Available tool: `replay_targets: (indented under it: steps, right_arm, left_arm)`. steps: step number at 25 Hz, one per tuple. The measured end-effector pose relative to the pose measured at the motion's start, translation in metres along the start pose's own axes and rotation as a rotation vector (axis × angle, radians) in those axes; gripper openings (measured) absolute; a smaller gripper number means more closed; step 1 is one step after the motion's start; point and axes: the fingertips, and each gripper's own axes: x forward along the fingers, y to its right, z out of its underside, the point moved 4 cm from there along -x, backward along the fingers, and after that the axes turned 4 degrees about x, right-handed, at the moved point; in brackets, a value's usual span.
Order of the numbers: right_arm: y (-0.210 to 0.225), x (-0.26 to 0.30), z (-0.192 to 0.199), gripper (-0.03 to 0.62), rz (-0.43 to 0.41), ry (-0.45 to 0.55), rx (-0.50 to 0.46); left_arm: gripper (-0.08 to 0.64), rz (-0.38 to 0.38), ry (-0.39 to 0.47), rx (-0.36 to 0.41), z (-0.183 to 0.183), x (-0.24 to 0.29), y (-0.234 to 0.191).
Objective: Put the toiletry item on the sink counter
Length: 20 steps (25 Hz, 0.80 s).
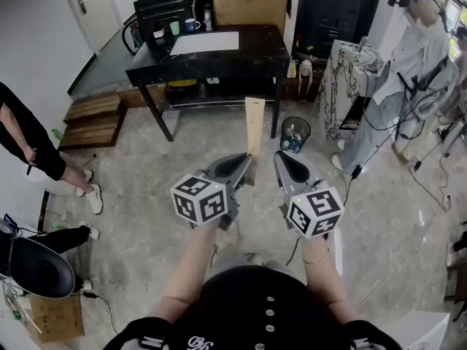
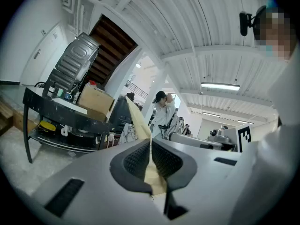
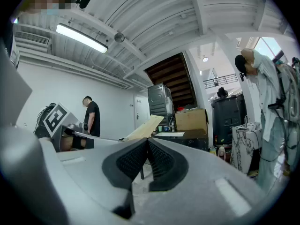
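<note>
Jaws of the left gripper (image 1: pixel 243 168) pinch the lower end of a tan flat strip (image 1: pixel 254 126), which stands nearly upright over the floor, short of the black tabletop (image 1: pixel 252 60). The right gripper (image 1: pixel 286 165) jaws are pressed together, with nothing between them.

A workshop: black workbench (image 1: pixel 252 53), cardboard box (image 1: pixel 250 7), drawer cabinet (image 1: pixel 157 2)
</note>
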Motion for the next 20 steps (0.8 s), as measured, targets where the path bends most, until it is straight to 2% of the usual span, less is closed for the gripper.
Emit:
replay_targets:
  steps: [20]
  right_arm:
    - [0.011, 0.008, 0.007, 0.005, 0.001, -0.008, 0.025]
  left_arm:
    - [0.017, 0.003, 0.004, -0.001, -0.002, 0.012, -0.004]
